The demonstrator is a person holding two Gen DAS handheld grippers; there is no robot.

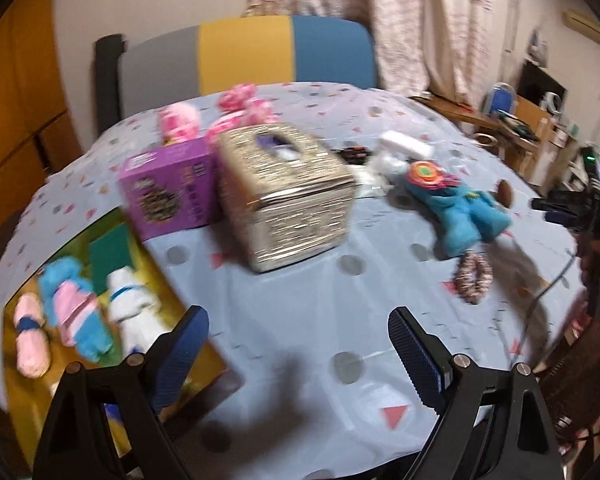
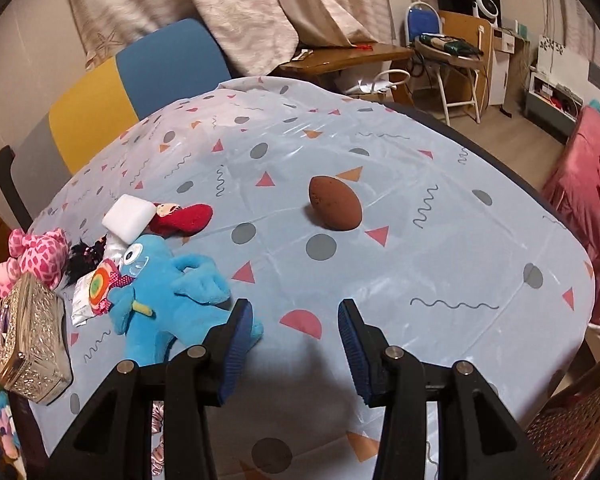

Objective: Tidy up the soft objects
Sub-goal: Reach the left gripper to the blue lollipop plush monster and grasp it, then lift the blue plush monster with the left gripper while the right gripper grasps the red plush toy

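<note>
Soft toys lay scattered across a table draped in a pale blue patterned tablecloth (image 1: 300,300). From the left wrist camera, the left gripper (image 1: 298,346) hung above the cloth with its jaws spread wide and nothing between them. At the table's left edge sat a yellow tray (image 1: 152,268) holding three rolled soft items side by side: a pink roll (image 1: 30,340), a blue and pink roll (image 1: 78,312) and a white roll (image 1: 134,308), with a green pad (image 1: 110,256) behind them. A purple box (image 1: 170,188) stood just beside a shiny silver tissue box (image 1: 288,196), and pink plush toys (image 1: 236,110) lay behind both. To the right, a blue plush toy (image 1: 466,220) lay on the cloth with a colourful packet (image 1: 422,172) at its head, a white sponge block (image 1: 404,144) behind it, and a speckled scrunchie (image 1: 474,278) just in front. The right gripper (image 1: 572,208) showed at the far right edge, too blurred there to tell how it stood.

From the right wrist camera, the right gripper (image 2: 296,332) was open and empty above the cloth. The blue plush toy (image 2: 168,300) lay just left of the left finger, touching it or nearly so. A brown egg-shaped sponge (image 2: 334,208) sat alone ahead, well apart from the rest. The white sponge block (image 2: 128,216) rested beside a red plush piece (image 2: 186,218). The silver tissue box (image 2: 32,340) stood at the left edge.
</note>
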